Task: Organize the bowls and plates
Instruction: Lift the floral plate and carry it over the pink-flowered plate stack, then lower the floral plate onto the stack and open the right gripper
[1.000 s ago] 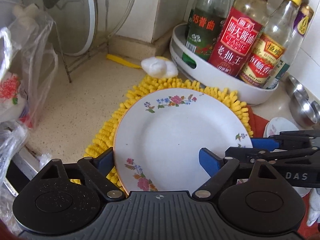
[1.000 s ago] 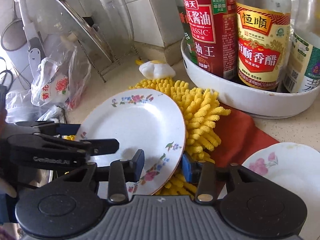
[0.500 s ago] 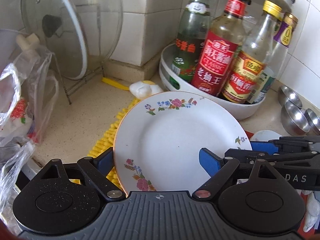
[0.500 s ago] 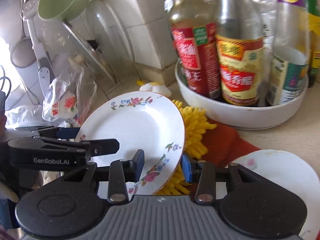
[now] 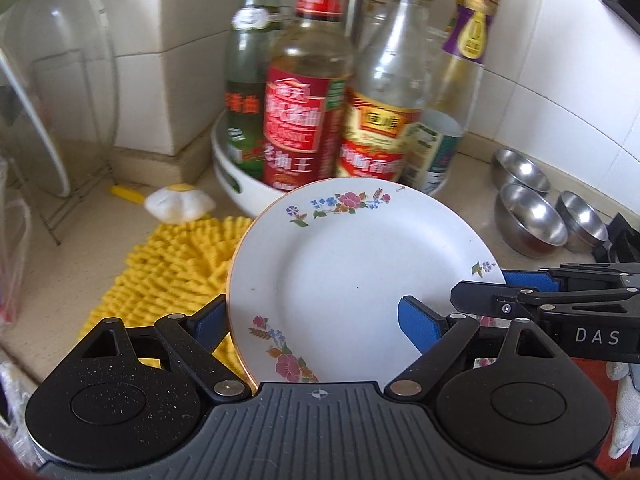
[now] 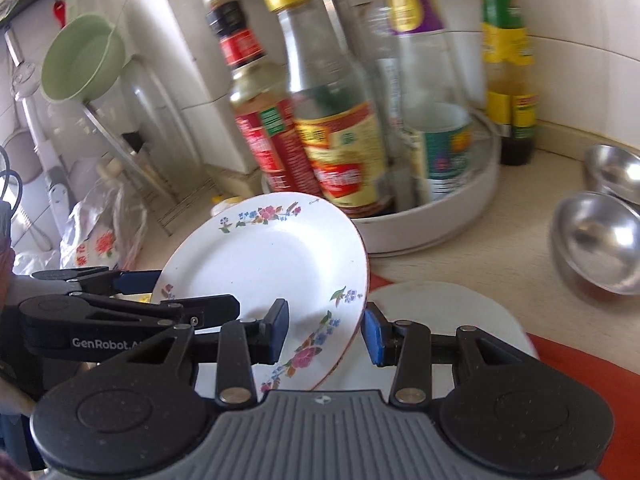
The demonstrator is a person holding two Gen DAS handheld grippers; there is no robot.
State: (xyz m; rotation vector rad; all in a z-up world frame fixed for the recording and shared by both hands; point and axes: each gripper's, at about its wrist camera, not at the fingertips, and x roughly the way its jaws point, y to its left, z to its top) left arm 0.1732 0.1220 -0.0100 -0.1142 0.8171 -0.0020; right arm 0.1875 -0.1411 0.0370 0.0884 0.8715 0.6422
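A white plate with flower sprigs (image 5: 352, 272) hangs tilted above the counter, gripped from both sides. My left gripper (image 5: 314, 324) is shut on its left rim: one blue pad is tucked under the edge and the other lies on the upper face. My right gripper (image 6: 326, 332) is shut on the plate's (image 6: 264, 260) right rim in the same way. Each gripper shows in the other's view, the right gripper (image 5: 486, 288) at the plate's far right and the left gripper (image 6: 186, 294) at its left. A second white plate (image 6: 460, 312) lies on the counter under the right gripper. Steel bowls (image 5: 528, 220) stand to the right.
A white round tray (image 6: 440, 220) full of sauce bottles stands close behind the plate. A yellow shaggy mat (image 5: 172, 264) lies at the left and a red cloth (image 6: 580, 364) at the right. Glass lids in a wire rack (image 5: 52, 80) and a plastic bag (image 6: 100, 236) fill the left.
Both grippers have risen and moved right with the plate between them, off the yellow mat. The bottles and the steel bowls have come closer. The grip looks unchanged.
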